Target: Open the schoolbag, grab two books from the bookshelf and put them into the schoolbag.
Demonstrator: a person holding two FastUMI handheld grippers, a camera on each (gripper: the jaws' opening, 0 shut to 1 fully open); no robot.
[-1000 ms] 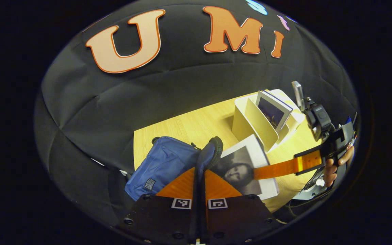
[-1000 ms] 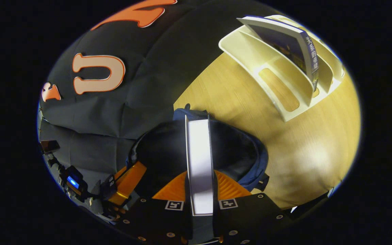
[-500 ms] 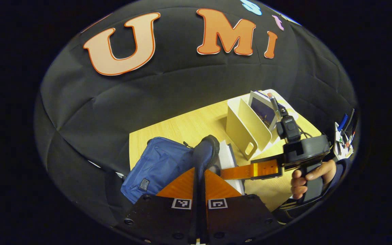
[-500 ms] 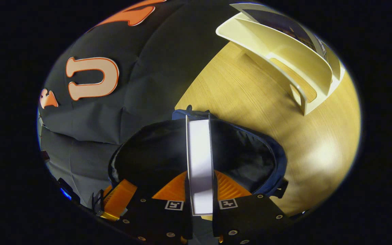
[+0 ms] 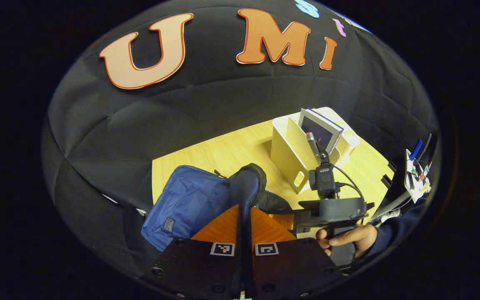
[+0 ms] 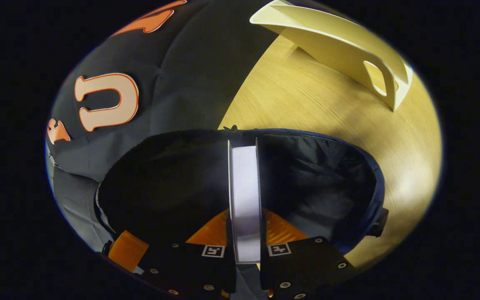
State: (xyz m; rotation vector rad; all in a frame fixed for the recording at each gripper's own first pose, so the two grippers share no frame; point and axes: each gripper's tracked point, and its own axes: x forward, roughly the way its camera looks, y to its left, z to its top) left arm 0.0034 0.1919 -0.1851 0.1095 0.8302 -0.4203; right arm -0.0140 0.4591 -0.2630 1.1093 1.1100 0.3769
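Note:
The blue schoolbag (image 5: pixel 186 200) lies on the wooden table, and my left gripper (image 5: pixel 244 216) is shut on the raised edge of its opening (image 5: pixel 250 183). My right gripper (image 6: pixel 244 216) is shut on a white book (image 6: pixel 244 187), seen edge-on and reaching down into the bag's dark open mouth (image 6: pixel 306 175). In the left gripper view the right gripper (image 5: pixel 327 208), held by a hand (image 5: pixel 348 239), dips behind the bag's lifted edge. The cream bookshelf (image 5: pixel 292 154) holds a second book (image 5: pixel 319 131) upright.
The bookshelf's side wall with its handle cut-out (image 6: pixel 373 75) stands past the bag on the bare wooden table (image 6: pixel 306 100). A dark sleeve (image 5: pixel 394 231) and a stand with small coloured items (image 5: pixel 415 171) sit at the table's right edge.
The right gripper has carried the white book down into the bag's mouth, which now spreads wider in its view. In the left gripper view the book has dropped behind the bag's edge. The left gripper holds still.

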